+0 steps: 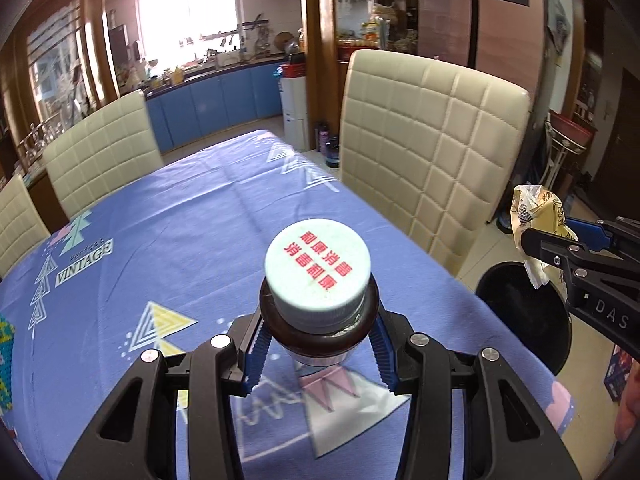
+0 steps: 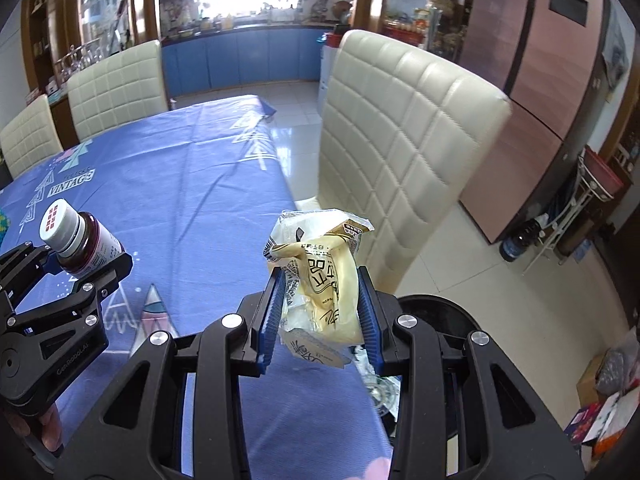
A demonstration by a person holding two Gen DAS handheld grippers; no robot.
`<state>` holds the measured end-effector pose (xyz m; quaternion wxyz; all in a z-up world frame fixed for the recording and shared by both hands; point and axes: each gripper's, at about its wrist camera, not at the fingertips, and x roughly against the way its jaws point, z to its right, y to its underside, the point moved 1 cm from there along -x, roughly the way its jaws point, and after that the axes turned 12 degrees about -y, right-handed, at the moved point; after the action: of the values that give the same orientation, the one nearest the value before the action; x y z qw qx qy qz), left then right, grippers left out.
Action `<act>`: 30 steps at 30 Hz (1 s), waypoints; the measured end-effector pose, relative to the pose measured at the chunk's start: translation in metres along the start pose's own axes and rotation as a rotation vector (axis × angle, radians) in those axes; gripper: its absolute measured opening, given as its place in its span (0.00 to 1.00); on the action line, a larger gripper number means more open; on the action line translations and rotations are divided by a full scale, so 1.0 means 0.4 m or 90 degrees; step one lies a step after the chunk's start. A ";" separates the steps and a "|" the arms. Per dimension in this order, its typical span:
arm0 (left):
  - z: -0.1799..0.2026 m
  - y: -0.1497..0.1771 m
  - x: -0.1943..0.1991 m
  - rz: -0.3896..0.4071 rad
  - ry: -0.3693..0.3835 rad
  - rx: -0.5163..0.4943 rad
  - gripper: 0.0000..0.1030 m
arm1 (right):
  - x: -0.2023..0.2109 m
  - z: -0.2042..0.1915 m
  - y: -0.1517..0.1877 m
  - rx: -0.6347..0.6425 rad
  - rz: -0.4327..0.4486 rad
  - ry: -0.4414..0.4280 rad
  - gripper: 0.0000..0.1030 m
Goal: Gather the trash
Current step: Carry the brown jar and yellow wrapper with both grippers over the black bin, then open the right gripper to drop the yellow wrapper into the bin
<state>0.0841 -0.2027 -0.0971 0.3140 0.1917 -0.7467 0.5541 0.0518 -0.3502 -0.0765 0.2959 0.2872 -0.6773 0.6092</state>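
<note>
Brown glass shows under the pale cap of the bottle (image 1: 318, 280) in your left wrist view, where your left gripper (image 1: 320, 344) has its blue-padded fingers (image 1: 258, 354) closed on the bottle just below the neck, holding it above the blue patterned worktop (image 1: 192, 216). At the right edge of that view your right gripper (image 1: 538, 250) pinches a crumpled yellow wrapper (image 1: 538, 210) over a black trash bin (image 1: 520, 312) that stands on the floor beside the worktop, in front of a cream quilted chair (image 1: 432, 140). Your right wrist view has the right gripper (image 2: 320, 304) with its fingers (image 2: 272, 312) clamped on either side of the wrapper (image 2: 320, 272), the bin (image 2: 436, 312) just below it and partly hidden. At the left, your left gripper (image 2: 86, 266) holds the bottle (image 2: 80, 242) tilted over the worktop (image 2: 180, 184).
</note>
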 end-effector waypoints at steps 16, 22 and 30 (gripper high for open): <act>0.251 -0.079 0.035 0.030 0.060 -0.070 0.42 | 0.099 0.255 0.026 -0.076 0.029 0.055 0.38; 0.297 -0.083 0.022 0.024 0.068 -0.083 0.42 | 0.088 0.302 0.008 -0.088 0.036 0.059 0.38; 0.302 -0.088 -0.012 0.009 0.066 -0.079 0.42 | 0.067 0.329 0.002 -0.105 0.039 0.062 0.72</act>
<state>0.0791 -0.3285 -0.0982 0.3596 0.1376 -0.7638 0.5181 0.0266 -0.4817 -0.0678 0.3324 0.2110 -0.7183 0.5736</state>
